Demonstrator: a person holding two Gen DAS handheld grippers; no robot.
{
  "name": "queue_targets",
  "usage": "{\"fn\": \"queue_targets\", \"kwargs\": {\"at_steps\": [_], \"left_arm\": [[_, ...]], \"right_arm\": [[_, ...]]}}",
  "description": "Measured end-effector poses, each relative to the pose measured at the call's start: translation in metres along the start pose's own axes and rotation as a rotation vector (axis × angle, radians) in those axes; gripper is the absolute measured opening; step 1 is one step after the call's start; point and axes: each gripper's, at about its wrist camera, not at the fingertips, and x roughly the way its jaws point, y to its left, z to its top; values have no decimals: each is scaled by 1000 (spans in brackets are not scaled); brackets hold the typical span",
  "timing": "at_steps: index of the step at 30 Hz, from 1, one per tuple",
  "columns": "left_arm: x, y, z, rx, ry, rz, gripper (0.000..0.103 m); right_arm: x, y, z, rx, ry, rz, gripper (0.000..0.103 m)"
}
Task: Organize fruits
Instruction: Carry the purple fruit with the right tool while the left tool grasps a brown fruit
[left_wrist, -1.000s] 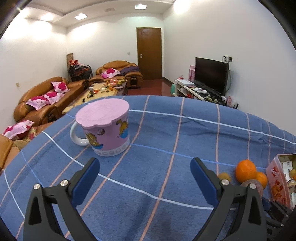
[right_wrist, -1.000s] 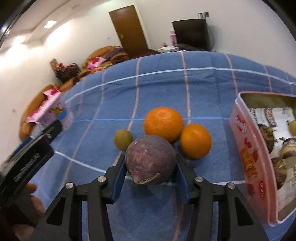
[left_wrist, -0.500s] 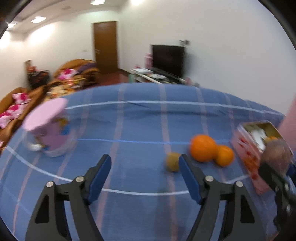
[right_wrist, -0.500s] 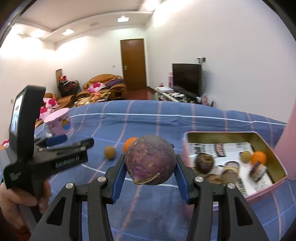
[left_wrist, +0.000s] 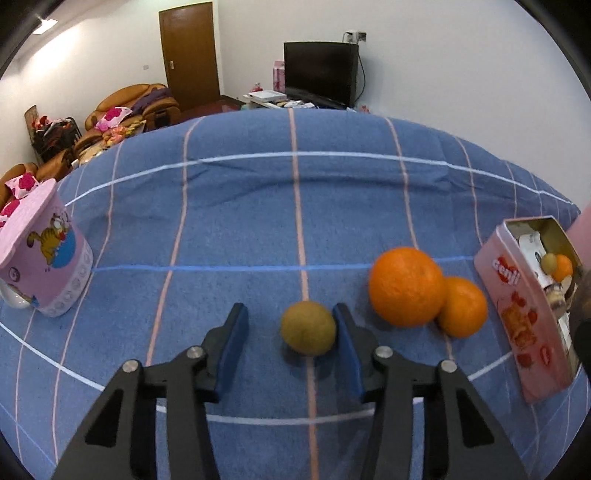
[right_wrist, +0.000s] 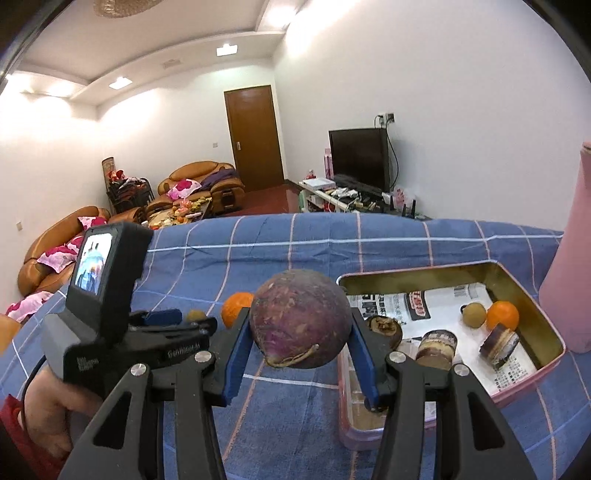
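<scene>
My right gripper is shut on a round purple fruit and holds it in the air over the near left corner of the pink tin box. The box holds several fruits on newspaper. My left gripper is open around a small brown-green fruit on the blue checked cloth; the fruit lies against the right finger. A large orange and a smaller orange lie just right of it. The box also shows in the left wrist view.
A pink cartoon mug with a lid stands at the left of the cloth. A tall pink container stands right of the box. The left gripper's body is left of my right gripper.
My right gripper has lifted the purple fruit from the cloth and carried it right, over the box corner. My left gripper has swung right from the mug and come around the small brown-green fruit.
</scene>
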Motion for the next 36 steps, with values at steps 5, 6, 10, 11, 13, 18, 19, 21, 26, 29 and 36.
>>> {"fn": "queue_targets", "kwargs": {"at_steps": [5, 6, 10, 11, 13, 18, 19, 21, 26, 29, 36], "left_arm": [[-4, -4, 0, 16, -10, -8, 30], [-6, -5, -1, 14, -13, -3, 30], [-24, -2, -7, -16, -101, 53, 30], [-30, -2, -8, -23, -126, 67, 30], [-41, -2, -13, -38, -177, 101, 30], [-61, -2, -24, -54, -256, 155, 30], [-65, -3, -27, -55, -266, 164, 30], [-71, -4, -32, -55, -278, 176, 30], [-82, -3, -40, -71, -300, 187, 30], [-86, -3, -44, -85, -302, 188, 30], [-95, -4, -55, -113, -320, 197, 30]], "right_arm": [[3, 5, -3, -14, 9, 7, 52], [3, 6, -4, -20, 7, 7, 52], [4, 12, -7, -46, -8, 5, 52], [3, 14, -7, -55, -12, 6, 52], [4, 17, -9, -78, -22, 6, 52], [-2, 27, -11, -122, -60, 0, 52], [-4, 28, -12, -128, -68, -1, 52], [-6, 30, -12, -140, -76, 2, 52], [-6, 32, -13, -150, -83, -6, 52], [-9, 33, -15, -150, -84, -9, 52], [-12, 36, -17, -159, -87, -16, 52]]}}
